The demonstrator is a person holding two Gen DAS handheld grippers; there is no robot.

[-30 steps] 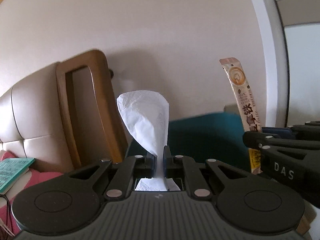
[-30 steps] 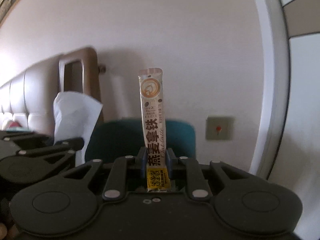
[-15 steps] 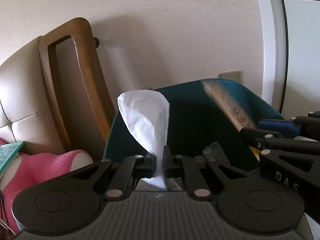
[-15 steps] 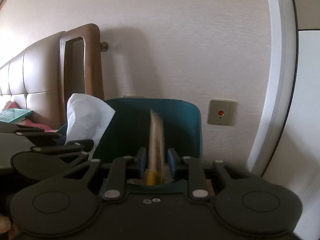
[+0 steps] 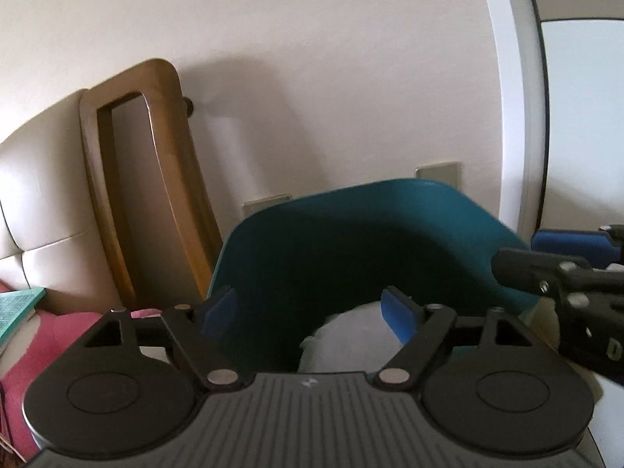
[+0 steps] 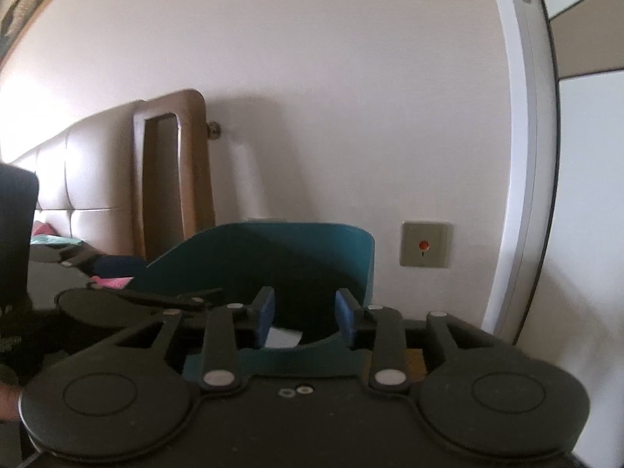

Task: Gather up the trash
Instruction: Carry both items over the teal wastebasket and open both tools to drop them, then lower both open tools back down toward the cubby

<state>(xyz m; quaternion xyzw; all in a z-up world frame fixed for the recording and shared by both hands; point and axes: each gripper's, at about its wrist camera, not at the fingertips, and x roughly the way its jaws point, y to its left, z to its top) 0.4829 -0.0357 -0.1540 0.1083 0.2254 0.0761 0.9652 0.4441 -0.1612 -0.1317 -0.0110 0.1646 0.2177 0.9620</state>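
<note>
Both the left gripper [image 5: 310,306] and right gripper [image 6: 305,314] just opened, empty, over the teal bin's [image 5: 351,210] rim; perhaps tissue [image 5: 347,339] inside.

Left gripper [image 5: 312,308]: jaws spread wide, just opened, nothing pressed between the blue pads [image 5: 396,318]; tilted slightly downward.
Right gripper [image 6: 305,314]: jaws parted about halfway, just been opening, empty gap between the pads [image 6: 264,312]; tilted slightly downward, just beside the left gripper.

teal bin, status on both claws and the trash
Left claw open, jaws just opened, nothing gripped. Right claw open, empty, just opened. White tissue down inside teal bin. Nothing in the way.
</note>
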